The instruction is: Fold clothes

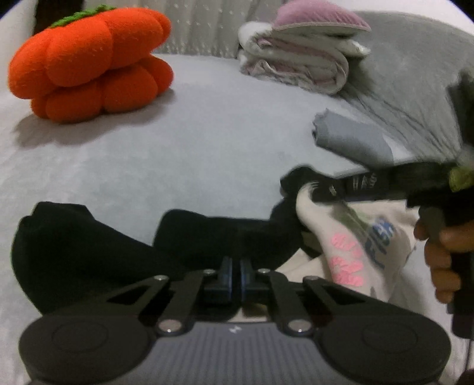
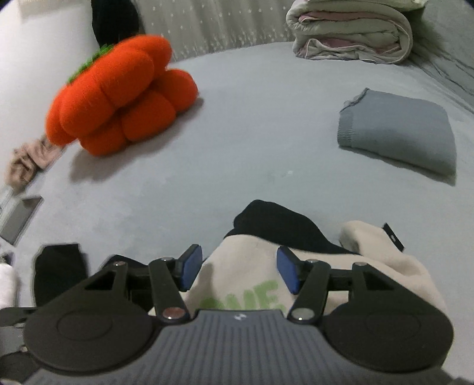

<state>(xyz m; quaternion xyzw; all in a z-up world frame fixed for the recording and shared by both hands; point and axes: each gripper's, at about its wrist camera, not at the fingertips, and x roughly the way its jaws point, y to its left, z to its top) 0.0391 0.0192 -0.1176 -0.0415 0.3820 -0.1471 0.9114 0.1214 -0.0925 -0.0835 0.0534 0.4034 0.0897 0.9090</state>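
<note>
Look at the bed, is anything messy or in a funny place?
Yes. A phone lies on the bed's left edge, beside a scrunched beige cloth. The cream shirt with the black garment is still a rumpled heap, unlike the neatly folded grey cloth.

The pumpkin cushion point(image 1: 89, 63) is bright orange with a green top. The bed point(image 2: 251, 154) is pale grey-blue. A folded cloth point(image 2: 397, 130) on it is plain slate grey. The cream garment point(image 1: 349, 245) carries pink and blue lettering, and green letters in the right wrist view; the garment point(image 1: 89, 254) beside it is solid black. The folded quilt point(image 2: 352, 32) shows off-white and pink layers, a mauve pillow point(image 1: 320, 14) above. The right gripper's fingers point(image 2: 192, 266) have blue pads
</note>
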